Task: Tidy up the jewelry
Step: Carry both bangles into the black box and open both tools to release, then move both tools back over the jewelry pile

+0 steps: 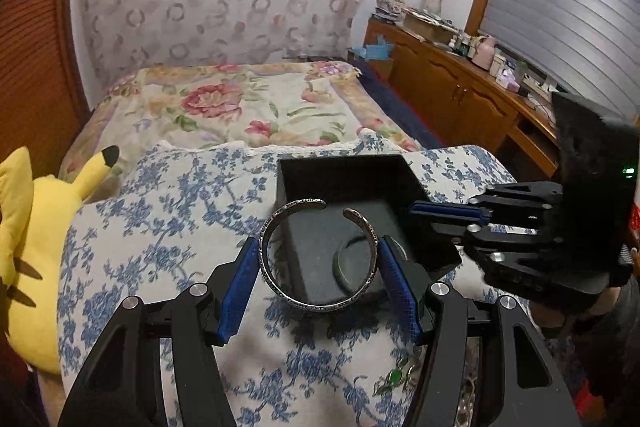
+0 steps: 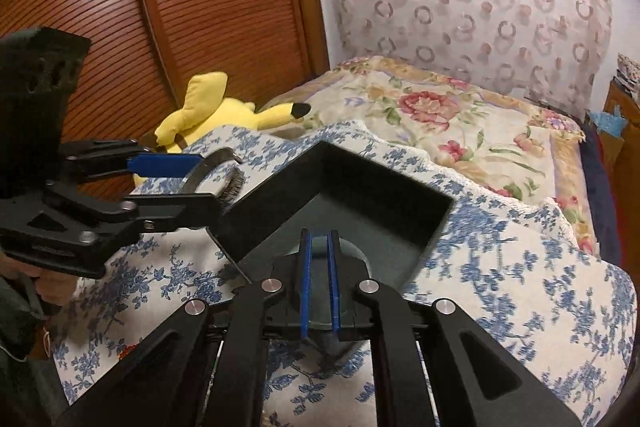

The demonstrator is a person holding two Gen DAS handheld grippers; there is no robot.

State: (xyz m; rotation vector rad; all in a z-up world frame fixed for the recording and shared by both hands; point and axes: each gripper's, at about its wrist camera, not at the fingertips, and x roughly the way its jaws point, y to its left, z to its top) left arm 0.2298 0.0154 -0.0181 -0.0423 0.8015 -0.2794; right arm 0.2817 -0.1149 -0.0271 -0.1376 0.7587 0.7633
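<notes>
My left gripper [image 1: 318, 259] is shut on a silver open cuff bracelet [image 1: 280, 291], held flat just above the near-left edge of a black open jewelry box [image 1: 344, 171]. The box rests on a blue-floral cushion and has a round recess [image 1: 356, 263] in its floor. In the right wrist view the bracelet [image 2: 208, 167] sits in the left gripper [image 2: 188, 183] left of the box [image 2: 384, 195]. My right gripper [image 2: 319, 247] is nearly closed over the box's near wall; whether it pinches the wall is unclear. It also shows in the left wrist view [image 1: 424, 215] at the box's right rim.
A yellow plush toy [image 1: 28, 235] lies left of the blue-floral cushion [image 1: 168, 235]. A green-stone jewelry piece [image 1: 396, 375] lies on the cushion near my left gripper. A floral bedspread [image 1: 248, 103] lies behind, and a wooden cabinet [image 1: 452, 95] with clutter stands at right.
</notes>
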